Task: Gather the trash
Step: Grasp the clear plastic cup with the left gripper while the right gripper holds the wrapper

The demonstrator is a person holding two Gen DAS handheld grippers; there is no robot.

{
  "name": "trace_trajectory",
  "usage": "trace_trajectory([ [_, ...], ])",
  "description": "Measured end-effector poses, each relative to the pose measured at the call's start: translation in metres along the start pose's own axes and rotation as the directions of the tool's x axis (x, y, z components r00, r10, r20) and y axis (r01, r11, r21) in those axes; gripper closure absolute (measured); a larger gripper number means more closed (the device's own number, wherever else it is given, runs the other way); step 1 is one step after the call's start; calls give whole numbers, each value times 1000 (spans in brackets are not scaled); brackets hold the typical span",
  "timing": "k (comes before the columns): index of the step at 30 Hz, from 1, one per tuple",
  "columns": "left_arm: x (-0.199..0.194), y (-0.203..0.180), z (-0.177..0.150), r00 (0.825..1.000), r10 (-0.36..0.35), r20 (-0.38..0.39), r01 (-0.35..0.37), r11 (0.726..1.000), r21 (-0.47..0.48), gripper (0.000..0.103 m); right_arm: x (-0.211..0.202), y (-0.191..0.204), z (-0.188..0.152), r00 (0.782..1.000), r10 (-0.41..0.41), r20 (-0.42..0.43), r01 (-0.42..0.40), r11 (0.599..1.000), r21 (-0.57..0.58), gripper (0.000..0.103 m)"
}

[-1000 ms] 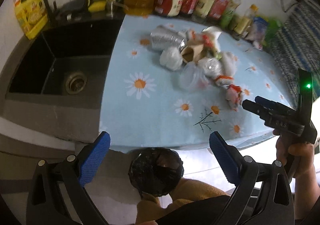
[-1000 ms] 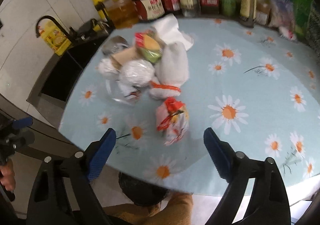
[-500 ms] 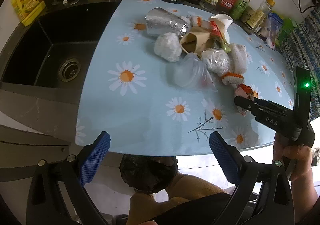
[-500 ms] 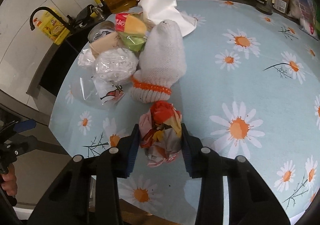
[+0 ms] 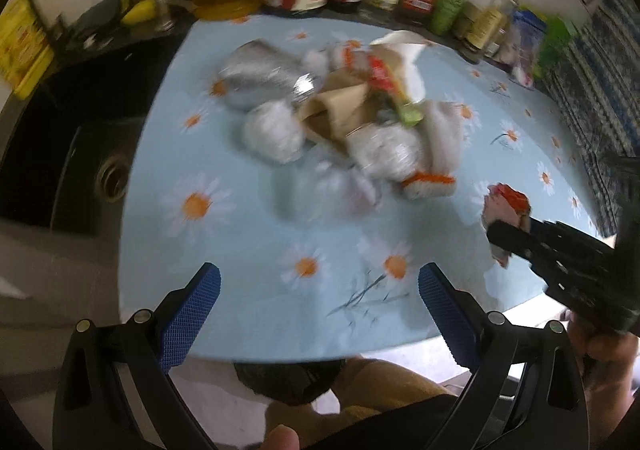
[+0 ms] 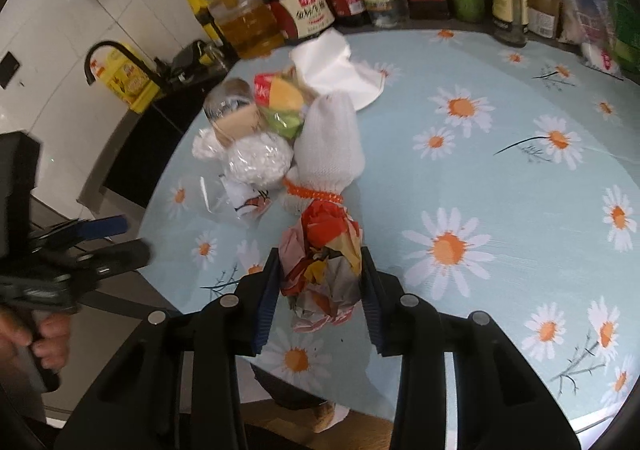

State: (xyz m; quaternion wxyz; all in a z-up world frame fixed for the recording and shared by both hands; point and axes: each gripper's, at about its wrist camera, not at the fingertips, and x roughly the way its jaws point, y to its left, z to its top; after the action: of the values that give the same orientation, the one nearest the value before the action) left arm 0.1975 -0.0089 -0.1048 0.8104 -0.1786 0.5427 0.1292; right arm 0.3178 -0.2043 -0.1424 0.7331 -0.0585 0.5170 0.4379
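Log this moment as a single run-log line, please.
right claw: shut on crumpled wrapper | left claw: open, empty | trash pile: on table

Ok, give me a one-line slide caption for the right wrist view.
Right gripper shut on a crumpled wrapper, above the daisy-print tablecloth.

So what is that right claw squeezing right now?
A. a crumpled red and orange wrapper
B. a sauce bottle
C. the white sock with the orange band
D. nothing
A: the right claw has its blue pads pressed on both sides of the crumpled red and orange wrapper, while the sock lies free beyond it.
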Motion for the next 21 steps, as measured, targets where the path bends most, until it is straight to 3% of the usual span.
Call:
trace_trajectory([
  [6,35,-27,19,996,90,-6,-88,988,124,7,-23,-11,-8,999,-2,35,1,999,38,64],
  [15,71,-31,34,983,178,-43,-171,976,136,8,-30,-37,-17,999,-6,39,2,995,101,64],
  [21,81,-32,39,975,212,-68,-201,969,147,36,-33,-46,-14,999,-6,45,1,995,103,64],
])
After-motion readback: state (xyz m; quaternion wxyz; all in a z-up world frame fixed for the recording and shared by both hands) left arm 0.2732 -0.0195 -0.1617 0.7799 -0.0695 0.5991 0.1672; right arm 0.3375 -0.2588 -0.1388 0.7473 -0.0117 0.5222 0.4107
